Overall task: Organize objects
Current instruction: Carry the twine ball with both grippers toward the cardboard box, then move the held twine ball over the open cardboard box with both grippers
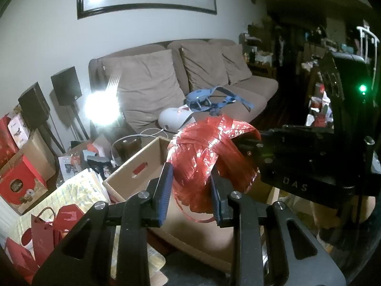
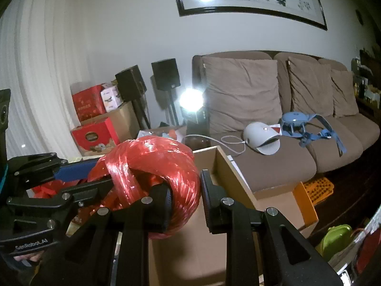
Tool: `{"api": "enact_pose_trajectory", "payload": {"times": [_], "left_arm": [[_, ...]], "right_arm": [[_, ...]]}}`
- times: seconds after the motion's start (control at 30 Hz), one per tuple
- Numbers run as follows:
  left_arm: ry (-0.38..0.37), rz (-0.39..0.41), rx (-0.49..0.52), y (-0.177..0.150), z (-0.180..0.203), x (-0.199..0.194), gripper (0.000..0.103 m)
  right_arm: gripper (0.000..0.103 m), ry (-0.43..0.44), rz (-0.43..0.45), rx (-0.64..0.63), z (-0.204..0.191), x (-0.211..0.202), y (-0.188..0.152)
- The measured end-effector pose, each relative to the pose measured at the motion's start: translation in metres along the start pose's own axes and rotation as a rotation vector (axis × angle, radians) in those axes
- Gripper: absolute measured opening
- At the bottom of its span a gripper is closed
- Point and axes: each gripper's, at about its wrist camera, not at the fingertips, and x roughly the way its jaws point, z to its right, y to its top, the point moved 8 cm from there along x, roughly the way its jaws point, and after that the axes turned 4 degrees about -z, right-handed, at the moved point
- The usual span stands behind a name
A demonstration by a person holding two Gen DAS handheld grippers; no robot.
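A ball of shiny red plastic twine (image 1: 204, 150) hangs over an open cardboard box (image 1: 133, 164). My left gripper (image 1: 190, 170) is shut on it, its blue pads pressing the ball's two sides. From the right, my right gripper (image 1: 250, 147) reaches into the ball's hollow end. In the right wrist view the red twine ball (image 2: 152, 166) sits at centre, and my right gripper (image 2: 185, 186) is shut on its wall, with one finger inside the core and the other outside. My left gripper (image 2: 102, 175) comes in from the left. The box (image 2: 228, 166) lies below.
A brown sofa (image 2: 285, 166) behind the box carries a white device (image 2: 259, 138) with a cable and a blue strap harness (image 2: 307, 128). Red gift boxes (image 1: 21, 186), paper bags and speakers crowd the left. An orange crate (image 2: 316, 188) and a green object (image 2: 335, 238) lie on the right.
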Motion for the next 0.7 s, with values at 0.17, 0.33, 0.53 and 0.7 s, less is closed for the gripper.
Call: {"api": "enact_pose_trajectory", "payload": {"times": [0.17, 0.33, 0.53, 0.7], "left_arm": [[0.014, -0.020, 0.018, -0.002, 0.002, 0.010, 0.027], [-0.009, -0.033, 0.000, -0.002, 0.003, 0.020, 0.027], [-0.015, -0.041, 0.000, -0.003, 0.004, 0.030, 0.027], [-0.013, -0.059, -0.005, -0.008, 0.004, 0.038, 0.026]], "right_arm": [[0.023, -0.013, -0.016, 0.007, 0.002, 0.003, -0.002], [0.023, -0.021, -0.040, 0.032, 0.011, 0.007, -0.007], [0.023, -0.029, -0.062, 0.060, 0.020, 0.012, -0.011], [0.023, -0.025, -0.106, 0.097, 0.024, 0.021, -0.019]]}}
